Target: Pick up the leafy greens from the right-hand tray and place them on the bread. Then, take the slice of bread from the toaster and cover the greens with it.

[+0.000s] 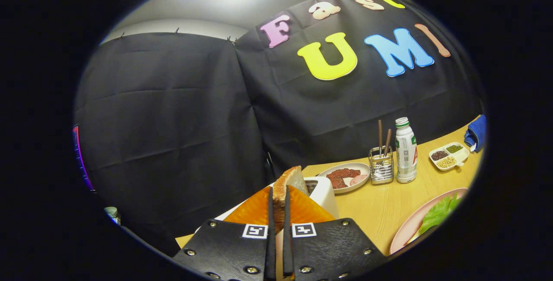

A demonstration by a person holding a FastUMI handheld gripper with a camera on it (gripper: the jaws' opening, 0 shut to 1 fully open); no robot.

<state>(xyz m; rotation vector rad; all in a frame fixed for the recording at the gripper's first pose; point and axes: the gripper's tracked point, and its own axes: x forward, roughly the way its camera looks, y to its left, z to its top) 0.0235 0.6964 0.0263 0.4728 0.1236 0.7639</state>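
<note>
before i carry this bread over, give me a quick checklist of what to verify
1. Fingers closed on the bread slice: ok, both press its sides.
2. Slice clear of the toaster: ok, it sits above the slot.
3. Greens on the pink plate: ok.
4. Base bread under the greens: cannot tell.
5. Path past the utensil holder and bottle: ok, both stand beyond the plate.

No legible text; bottle (406, 151) label unreadable

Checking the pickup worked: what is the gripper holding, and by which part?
The gripper is shut on the bread slice, both fingers pinching its lower edge.
</note>
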